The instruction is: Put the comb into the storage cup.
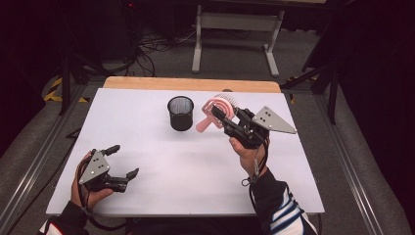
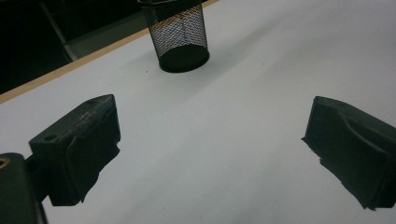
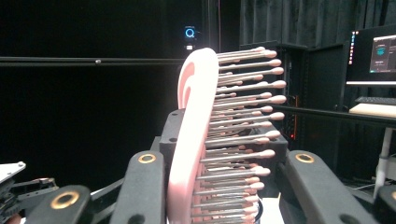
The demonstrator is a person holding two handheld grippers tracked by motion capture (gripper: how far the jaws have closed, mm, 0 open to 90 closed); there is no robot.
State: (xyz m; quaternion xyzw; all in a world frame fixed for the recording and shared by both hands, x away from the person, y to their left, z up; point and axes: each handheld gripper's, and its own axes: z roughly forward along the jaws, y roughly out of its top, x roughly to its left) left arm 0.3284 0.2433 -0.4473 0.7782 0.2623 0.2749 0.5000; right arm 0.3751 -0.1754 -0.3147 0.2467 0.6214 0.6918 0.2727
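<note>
Hairbrush (image 1: 218,108) pinched in my right gripper (image 1: 226,117), lifted at two o'clock of the mesh cup (image 1: 180,113), likely headed in; left gripper (image 1: 120,161) idles, jaws spread.

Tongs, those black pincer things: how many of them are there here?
2. The left tongs rest open on the white table near its front left corner. The right tongs are raised right of the mesh cup, clamped on a pink hairbrush.
</note>
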